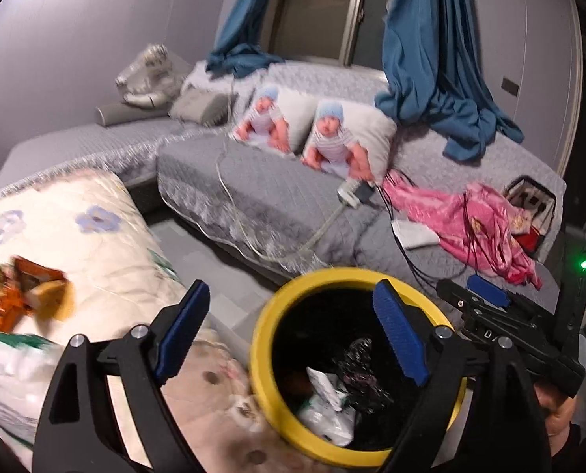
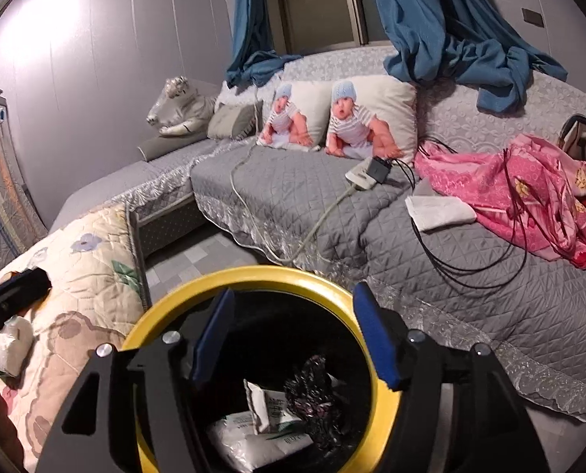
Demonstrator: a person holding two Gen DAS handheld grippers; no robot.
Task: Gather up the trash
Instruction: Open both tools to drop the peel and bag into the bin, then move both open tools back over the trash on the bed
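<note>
Both grippers, left gripper (image 1: 293, 339) and right gripper (image 2: 293, 339), gape empty above yellow-rimmed bin (image 2: 249, 276). Only left view shows orange wrappers (image 1: 21, 299) near quilt's (image 1: 96, 244) left edge.

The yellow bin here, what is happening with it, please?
A person is collecting trash with two hand-held grippers. The right hand-held gripper and the left hand-held gripper both hang open and empty over the yellow bin, which already holds white wrappers. Orange snack packets wait on the floral quilt.

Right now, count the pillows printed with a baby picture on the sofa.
2. One baby pillow leans on the sofa's backrest; the second baby pillow stands immediately right of it, touching. Others could be hidden under the pink cloth.
</note>
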